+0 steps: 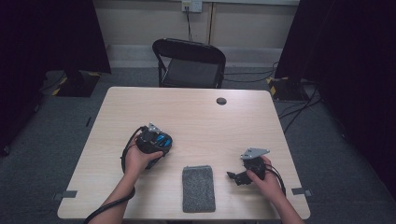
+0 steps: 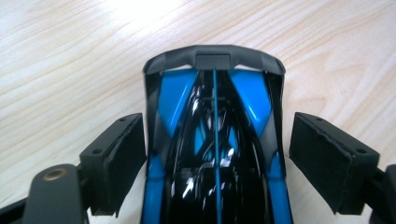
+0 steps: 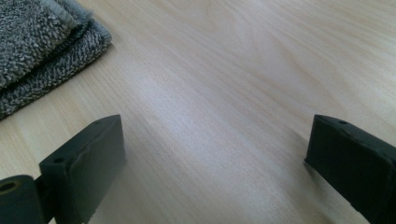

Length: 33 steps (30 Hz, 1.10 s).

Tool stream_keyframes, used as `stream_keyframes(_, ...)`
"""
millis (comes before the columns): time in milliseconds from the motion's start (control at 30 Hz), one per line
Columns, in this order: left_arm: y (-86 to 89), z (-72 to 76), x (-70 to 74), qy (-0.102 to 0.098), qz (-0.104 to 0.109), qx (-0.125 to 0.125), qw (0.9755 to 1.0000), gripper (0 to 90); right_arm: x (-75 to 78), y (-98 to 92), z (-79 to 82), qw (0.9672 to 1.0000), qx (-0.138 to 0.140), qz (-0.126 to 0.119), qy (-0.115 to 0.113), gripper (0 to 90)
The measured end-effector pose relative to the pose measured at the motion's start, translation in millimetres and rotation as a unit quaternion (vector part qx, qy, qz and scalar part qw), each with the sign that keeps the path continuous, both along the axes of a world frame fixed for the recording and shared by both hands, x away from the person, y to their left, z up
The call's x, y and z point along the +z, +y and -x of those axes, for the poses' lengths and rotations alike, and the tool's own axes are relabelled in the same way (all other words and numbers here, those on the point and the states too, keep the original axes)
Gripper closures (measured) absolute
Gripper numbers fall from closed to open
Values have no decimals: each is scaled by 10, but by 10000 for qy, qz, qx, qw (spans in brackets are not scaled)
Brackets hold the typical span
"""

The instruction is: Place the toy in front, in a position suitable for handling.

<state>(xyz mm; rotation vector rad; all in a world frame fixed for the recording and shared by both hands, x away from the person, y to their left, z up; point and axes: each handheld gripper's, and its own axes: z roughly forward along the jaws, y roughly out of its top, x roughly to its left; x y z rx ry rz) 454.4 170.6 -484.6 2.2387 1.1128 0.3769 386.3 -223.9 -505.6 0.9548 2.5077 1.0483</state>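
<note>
High view: left gripper [image 1: 156,140] sits over the toy car [image 1: 163,139] left of the folded grey towel [image 1: 198,188]; left gripper view: glossy blue-black car body [image 2: 215,154] lies lengthwise between spread pads, untouched; right gripper view: right gripper [image 3: 215,158] released over bare wood table [image 3: 243,84], nubby towel [image 3: 42,51] near.

A black folding chair [image 1: 189,63] on grey carpet [image 1: 56,121], perhaps curtains [image 1: 51,32] beside.
</note>
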Motion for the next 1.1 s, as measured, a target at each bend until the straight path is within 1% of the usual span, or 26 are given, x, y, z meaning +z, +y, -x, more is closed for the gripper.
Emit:
stream_keyframes(33, -18, -12, -24, 22, -40, 1, 10000, 175, 0, 0, 0, 10000, -1, 0, 0, 38)
stream_keyframes(100, -36, -28, -64, 15, -6, 56, 10000, 183, 0, 0, 0, 10000, 0, 0, -1, 38)
stream_keyframes(133, -45, -28, -84, -27, -3, 141, 9999, 198, 0, 0, -1, 10000, 4, -1, -5, 38)
stream_keyframes(167, -26, -34, -91, -43, 77, 177, 9998, 221, 0, 0, 0, 10000, 0, 0, -1, 38)
stream_keyframes(200, -19, -35, -93, -46, 85, 169, 9998, 247, 0, 0, 0, 10000, 0, -1, -1, 38)
stream_keyframes(267, -29, -39, -82, -2, 50, 190, 9998, 253, 0, 0, -1, 10000, 4, -1, -4, 38)
stream_keyframes(333, -23, -51, -65, 85, 12, 129, 9999, 256, -1, 0, -1, 10000, 5, -2, -3, 38)
stream_keyframes(400, -20, -46, -51, 116, -5, 64, 9999, 257, 0, 0, -1, 10000, 6, -2, -3, 38)
stream_keyframes(533, 6, -20, 33, 37, 36, 19, 10000, 258, 0, 0, -1, 10000, 6, -2, -3, 38)
stream_keyframes(633, 19, -7, 92, 23, -33, -69, 10000, 258, -1, 0, -2, 10000, 8, -4, -6, 37)
stream_keyframes(667, 25, -4, 107, 51, 0, -63, 10000, 258, -1, 0, -2, 10000, 8, -4, -6, 37)
stream_keyframes(700, 28, 0, 125, 40, 9, -60, 10000, 258, -1, 0, -1, 10000, 8, -4, -6, 38)
stream_keyframes(733, 30, 2, 142, 40, 64, -66, 10000, 259, -1, 0, -2, 10000, 9, -4, -7, 37)
stream_keyframes(767, 35, 1, 167, 27, 17, -76, 10000, 258, -1, 0, -1, 10000, 6, -2, -4, 38)
stream_keyframes(833, 44, -9, 213, 31, 73, -98, 9999, 258, -1, 0, -2, 10000, 10, -3, -8, 37)
stream_keyframes(1000, -4, -56, 330, -14, 94, -194, 9998, 258, 0, 0, -1, 10000, 4, -3, -2, 37)
stream_keyframes(1100, -60, -98, 366, -17, 82, -285, 9996, 258, 0, 0, -1, 10000, 5, -2, -3, 37)
